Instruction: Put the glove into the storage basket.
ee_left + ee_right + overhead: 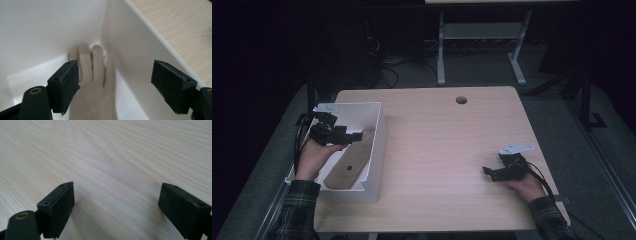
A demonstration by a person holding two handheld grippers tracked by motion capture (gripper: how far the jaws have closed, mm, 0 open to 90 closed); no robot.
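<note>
Wooden hand-shaped model, tan, lies in white rectangular plastic bin, left of frame; left gripper above it, jaws wide, empty. Right gripper wide, lower right, on light wood tabletop.

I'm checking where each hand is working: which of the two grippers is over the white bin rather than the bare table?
The left gripper: it hangs over the white bin, jaws open above the wooden hand-shaped piece. The right gripper sits on bare tabletop.
</note>
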